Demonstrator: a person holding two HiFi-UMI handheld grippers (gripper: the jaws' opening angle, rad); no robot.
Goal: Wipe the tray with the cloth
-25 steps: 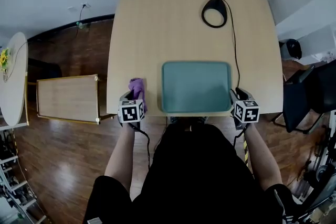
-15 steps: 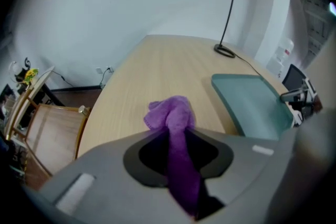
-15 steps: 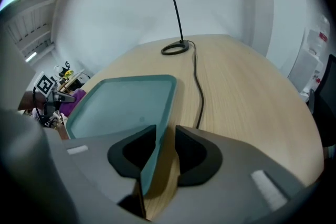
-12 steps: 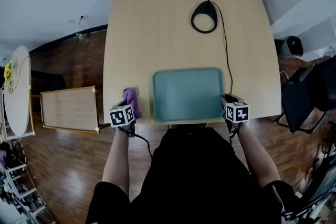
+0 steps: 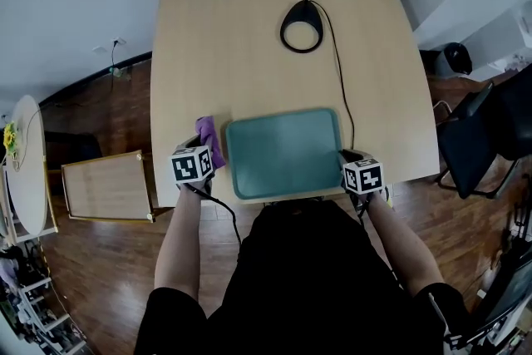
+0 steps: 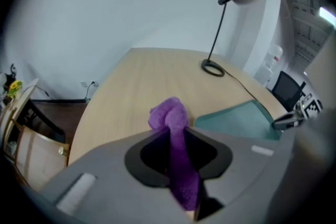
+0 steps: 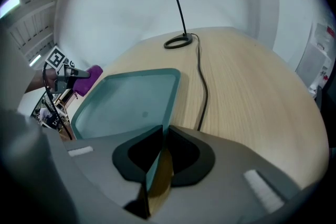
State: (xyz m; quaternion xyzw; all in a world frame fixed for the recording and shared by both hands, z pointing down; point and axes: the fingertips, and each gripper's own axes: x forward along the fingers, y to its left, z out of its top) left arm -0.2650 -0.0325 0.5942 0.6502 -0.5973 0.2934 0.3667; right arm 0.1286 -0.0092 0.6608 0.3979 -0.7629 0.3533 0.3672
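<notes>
A teal tray [image 5: 283, 152] lies near the front edge of the wooden table [image 5: 241, 37]. Just left of it a purple cloth [image 5: 208, 135] is bunched up. In the left gripper view the cloth [image 6: 169, 115] stands pinched between the jaws of my left gripper [image 6: 177, 140], which is shut on it. My left gripper [image 5: 200, 150] sits at the cloth's near end. My right gripper [image 7: 159, 140] is shut on the tray's rim [image 7: 156, 157]; it holds the tray's near right corner [image 5: 347, 156]. The tray's inside [image 7: 126, 105] is bare.
A desk lamp with a black ring base [image 5: 301, 26] stands behind the tray. Its cord [image 5: 339, 87] runs along the table to the tray's right side. A black chair [image 5: 482, 137] is at the right, a low wooden table [image 5: 104, 187] at the left on the floor.
The head view has swung, so the table and tray sit further left in the picture. My left gripper stays at the cloth and my right at the tray's corner.
</notes>
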